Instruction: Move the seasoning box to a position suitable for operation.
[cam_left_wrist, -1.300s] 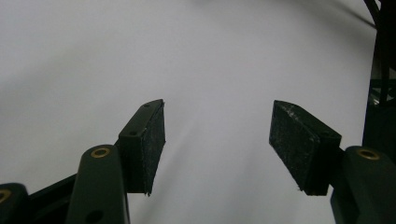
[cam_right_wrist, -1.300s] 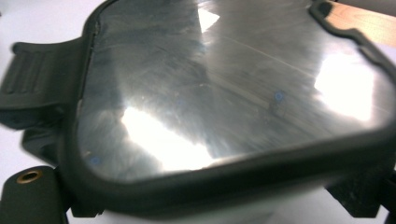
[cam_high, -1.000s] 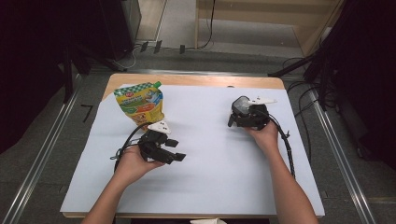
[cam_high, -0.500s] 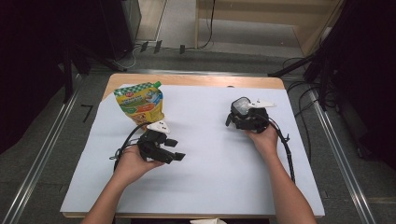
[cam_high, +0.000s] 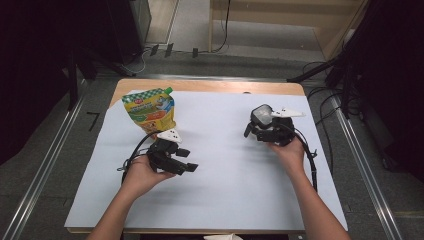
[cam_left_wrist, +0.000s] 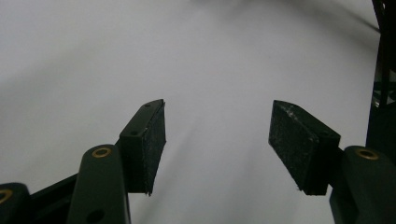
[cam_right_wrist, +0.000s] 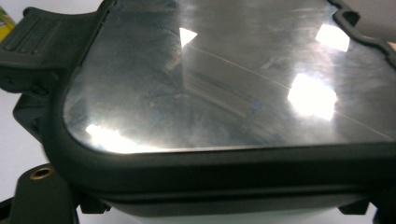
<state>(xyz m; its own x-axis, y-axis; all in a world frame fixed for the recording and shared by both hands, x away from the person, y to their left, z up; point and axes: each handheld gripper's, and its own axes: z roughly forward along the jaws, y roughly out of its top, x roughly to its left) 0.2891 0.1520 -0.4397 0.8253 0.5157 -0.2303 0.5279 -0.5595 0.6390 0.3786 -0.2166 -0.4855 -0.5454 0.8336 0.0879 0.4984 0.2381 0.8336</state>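
Observation:
My right gripper (cam_high: 256, 128) is at the table's right and is shut on a small box (cam_high: 261, 115) with a black rim and a glossy lid. Seen close in the right gripper view, the lid (cam_right_wrist: 224, 79) mirrors ceiling lights, a black latch (cam_right_wrist: 32, 37) sits at its upper left corner, and my jaws stand low at either side of the box. My left gripper (cam_high: 188, 160) is held just above the white sheet at centre left. It stands open, nothing lies between its pads (cam_left_wrist: 153, 144), and it points right. A yellow-green spouted pouch (cam_high: 149, 109) stands behind it.
A white sheet (cam_high: 225, 190) covers the wooden table, whose far edge (cam_high: 210, 86) shows bare wood. Cables trail from both grippers over the table's sides. Metal rails run along the floor at left and right, and dark stands surround the table.
The right hand has shifted slightly with the box still in its jaws. The left hand and the pouch have stayed where they were.

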